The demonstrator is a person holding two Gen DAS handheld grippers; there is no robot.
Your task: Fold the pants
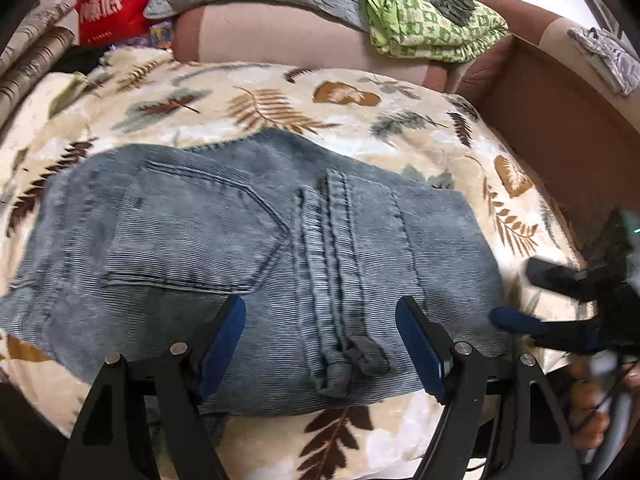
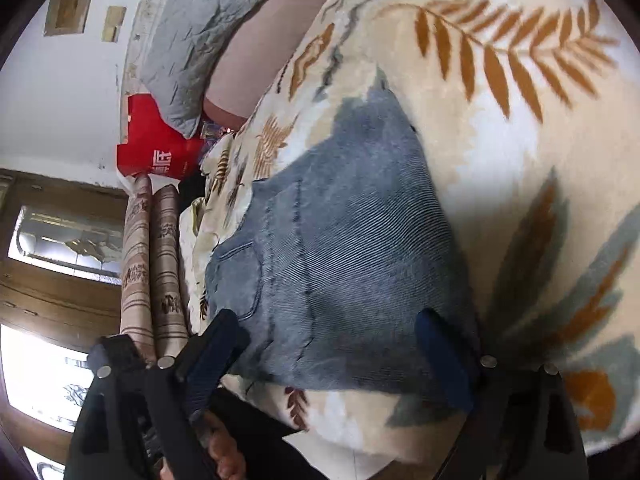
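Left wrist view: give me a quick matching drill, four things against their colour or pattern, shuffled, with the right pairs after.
Things:
1. pants
2. blanket under them
3. bag at the far left
4. folded cloth on the sofa back

Colour or pattern:
A. red with white lettering
B. bright green check print
C. faded blue corduroy
D. cream with brown and grey leaves

Pairs: 1-C, 2-D, 3-A, 4-B
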